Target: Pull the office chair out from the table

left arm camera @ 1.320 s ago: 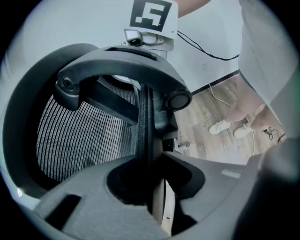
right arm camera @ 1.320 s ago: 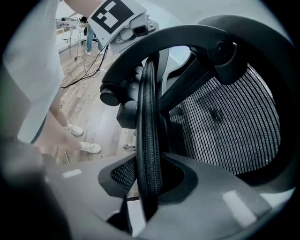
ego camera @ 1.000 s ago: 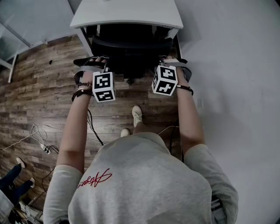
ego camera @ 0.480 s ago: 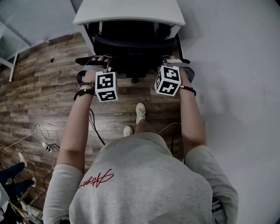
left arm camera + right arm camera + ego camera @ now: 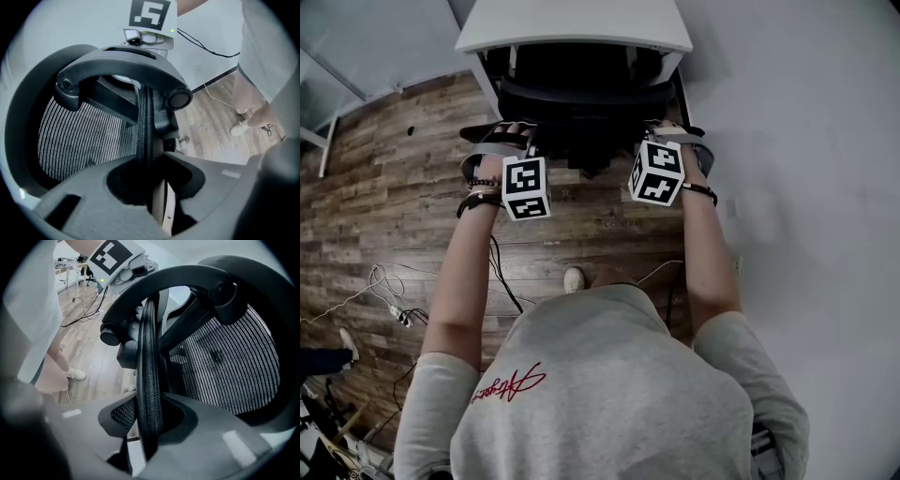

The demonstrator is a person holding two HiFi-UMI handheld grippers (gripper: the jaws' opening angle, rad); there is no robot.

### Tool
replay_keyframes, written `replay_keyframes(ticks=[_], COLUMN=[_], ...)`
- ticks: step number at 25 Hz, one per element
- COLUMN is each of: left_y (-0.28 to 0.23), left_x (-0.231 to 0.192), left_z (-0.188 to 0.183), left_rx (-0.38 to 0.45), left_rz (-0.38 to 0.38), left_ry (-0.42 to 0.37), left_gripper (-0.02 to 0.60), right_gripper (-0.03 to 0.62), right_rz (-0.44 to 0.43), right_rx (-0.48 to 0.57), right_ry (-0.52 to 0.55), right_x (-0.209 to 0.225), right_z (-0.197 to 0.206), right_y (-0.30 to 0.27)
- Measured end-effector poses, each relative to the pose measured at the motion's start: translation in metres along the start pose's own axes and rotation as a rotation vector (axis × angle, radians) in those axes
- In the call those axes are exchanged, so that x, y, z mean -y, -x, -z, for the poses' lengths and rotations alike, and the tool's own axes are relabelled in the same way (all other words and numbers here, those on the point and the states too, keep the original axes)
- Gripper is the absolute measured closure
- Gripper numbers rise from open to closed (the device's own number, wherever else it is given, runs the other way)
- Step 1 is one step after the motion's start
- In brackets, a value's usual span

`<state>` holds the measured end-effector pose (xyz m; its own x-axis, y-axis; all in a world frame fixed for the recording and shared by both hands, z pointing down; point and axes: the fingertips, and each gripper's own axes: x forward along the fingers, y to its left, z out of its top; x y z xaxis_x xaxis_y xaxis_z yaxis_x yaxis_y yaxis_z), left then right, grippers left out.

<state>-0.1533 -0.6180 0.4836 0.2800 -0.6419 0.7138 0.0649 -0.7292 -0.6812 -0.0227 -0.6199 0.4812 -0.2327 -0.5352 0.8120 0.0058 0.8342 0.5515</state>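
The black office chair [image 5: 581,103] stands tucked under the white table [image 5: 572,23], its backrest toward me. My left gripper [image 5: 523,141] grips the backrest's left side and my right gripper [image 5: 659,133] its right side. In the left gripper view the left gripper [image 5: 150,164] is shut on the backrest's thin edge [image 5: 143,122], with the mesh [image 5: 79,136] to the left. In the right gripper view the right gripper [image 5: 149,413] is shut on the opposite woven edge [image 5: 149,357], with the mesh [image 5: 229,366] to the right. A curved black bar [image 5: 126,65] arches over the back.
A plain grey wall [image 5: 806,187] runs close along the chair's right side. Loose cables [image 5: 394,300] lie on the wooden floor [image 5: 384,187] at the left. The person's white shoe [image 5: 574,278] is just behind the chair.
Both grippers and the chair stay where they were. The person's forward foot has drawn back out of sight, leaving one shoe visible.
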Motion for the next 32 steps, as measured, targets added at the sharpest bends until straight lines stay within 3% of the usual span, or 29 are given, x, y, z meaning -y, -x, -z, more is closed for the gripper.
replay_keyframes(ticks=[12,17,32], left_y=[0.011,0.021,0.05], left_x=[0.008,0.037,0.07], left_z=[-0.006,-0.025,-0.039], left_rx=[-0.009,-0.016,-0.017], left_rz=[0.022,0.018,-0.003], left_ry=[0.025,0.022,0.015], left_gripper=[0.488,0.488,0.488], right_gripper=[0.487,0.487,0.487], right_rz=[-0.013,-0.003,-0.001], right_rx=[0.004,0.012,0.016], right_ry=[0.007,0.012,0.021], right_x=[-0.008,-0.041,-0.078], right_z=[0.001,0.011,0.008], right_y=[0.01,0.022,0.047])
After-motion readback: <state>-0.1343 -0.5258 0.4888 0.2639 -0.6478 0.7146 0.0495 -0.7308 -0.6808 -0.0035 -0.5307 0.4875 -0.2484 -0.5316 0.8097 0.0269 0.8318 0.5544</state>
